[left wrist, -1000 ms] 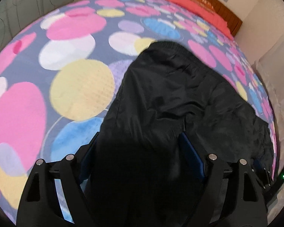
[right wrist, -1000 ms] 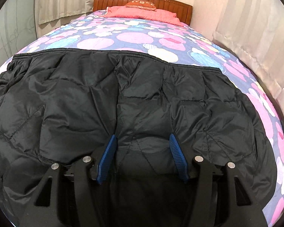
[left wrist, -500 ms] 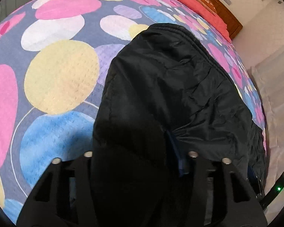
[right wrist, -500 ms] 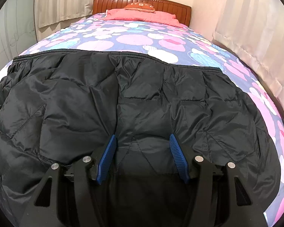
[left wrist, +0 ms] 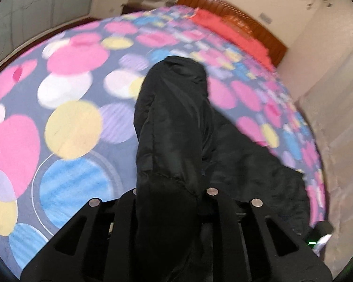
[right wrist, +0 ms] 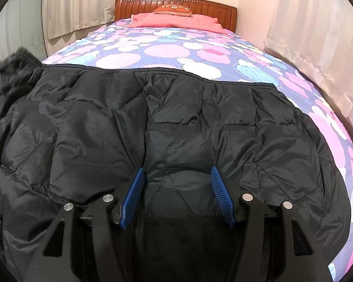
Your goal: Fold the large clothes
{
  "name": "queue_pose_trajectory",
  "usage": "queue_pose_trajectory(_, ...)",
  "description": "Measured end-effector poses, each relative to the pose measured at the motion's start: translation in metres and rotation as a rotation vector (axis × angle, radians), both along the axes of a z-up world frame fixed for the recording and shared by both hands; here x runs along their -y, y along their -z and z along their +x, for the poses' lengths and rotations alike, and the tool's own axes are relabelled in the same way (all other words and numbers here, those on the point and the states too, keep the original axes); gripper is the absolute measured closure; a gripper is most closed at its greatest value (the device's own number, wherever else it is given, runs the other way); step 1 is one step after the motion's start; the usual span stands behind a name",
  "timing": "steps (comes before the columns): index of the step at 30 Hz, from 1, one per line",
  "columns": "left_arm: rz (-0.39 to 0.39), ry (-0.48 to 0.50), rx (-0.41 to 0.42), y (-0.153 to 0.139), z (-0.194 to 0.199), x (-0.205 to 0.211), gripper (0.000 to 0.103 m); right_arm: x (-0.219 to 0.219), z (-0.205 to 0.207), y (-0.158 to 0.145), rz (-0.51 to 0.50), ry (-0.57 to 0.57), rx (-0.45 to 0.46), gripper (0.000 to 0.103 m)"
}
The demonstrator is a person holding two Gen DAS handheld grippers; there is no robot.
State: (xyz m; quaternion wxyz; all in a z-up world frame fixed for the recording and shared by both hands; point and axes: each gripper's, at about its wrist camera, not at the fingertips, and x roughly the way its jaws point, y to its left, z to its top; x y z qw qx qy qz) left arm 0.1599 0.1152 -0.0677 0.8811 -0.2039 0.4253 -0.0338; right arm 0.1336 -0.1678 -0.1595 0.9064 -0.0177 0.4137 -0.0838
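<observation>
Warm indoor light, left view motion-blurred, right view sharp, fisheye bending and dark vignette at edges

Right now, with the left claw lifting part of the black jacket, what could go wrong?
The bunched fold of the black puffer jacket hides the left claw, so the slick fabric might slip out. The right claw is open, pinning nothing, so the jacket could drag across the quilt.

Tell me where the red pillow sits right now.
In the right wrist view the red pillow lies at the far end of the bed, against the wooden headboard, well beyond the black jacket.
</observation>
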Motion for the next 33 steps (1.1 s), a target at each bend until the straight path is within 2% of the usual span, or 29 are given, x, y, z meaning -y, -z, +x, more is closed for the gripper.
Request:
queue_pose_trajectory(6,0.03,0.115,0.098,-0.049,-0.012,0.07,0.086,0.035,-0.012,-0.021,0.072,0.035,0.027,0.045)
queue_pose_trajectory(13,0.123,0.237,0.132,-0.056,-0.008,0.175,0.087,0.096,-0.039,-0.044,0.072,0.138,0.086,0.044)
queue_pose_trajectory(18,0.19,0.317,0.128,-0.037,-0.01,0.249,0.087,0.142,-0.056,-0.046,0.043,0.241,0.096,0.044)
queue_pose_trajectory(21,0.217,0.361,0.104,-0.019,-0.011,0.285,0.087,0.167,-0.065,-0.044,0.062,0.298,0.09,0.044)
queue_pose_trajectory(25,0.261,0.425,0.044,0.025,-0.014,0.333,0.087,0.196,-0.078,-0.039,0.072,0.356,0.084,0.044)
queue_pose_trajectory(27,0.304,0.44,0.045,0.047,-0.018,0.352,0.087,0.207,-0.083,-0.035,0.082,0.377,0.075,0.044)
queue_pose_trajectory(30,0.383,0.439,0.088,0.06,-0.026,0.363,0.087,0.216,-0.092,-0.031,0.088,0.394,0.062,0.044)
queue_pose_trajectory(33,0.382,0.434,0.086,0.058,-0.028,0.363,0.087,0.219,-0.096,-0.029,0.091,0.399,0.06,0.044)
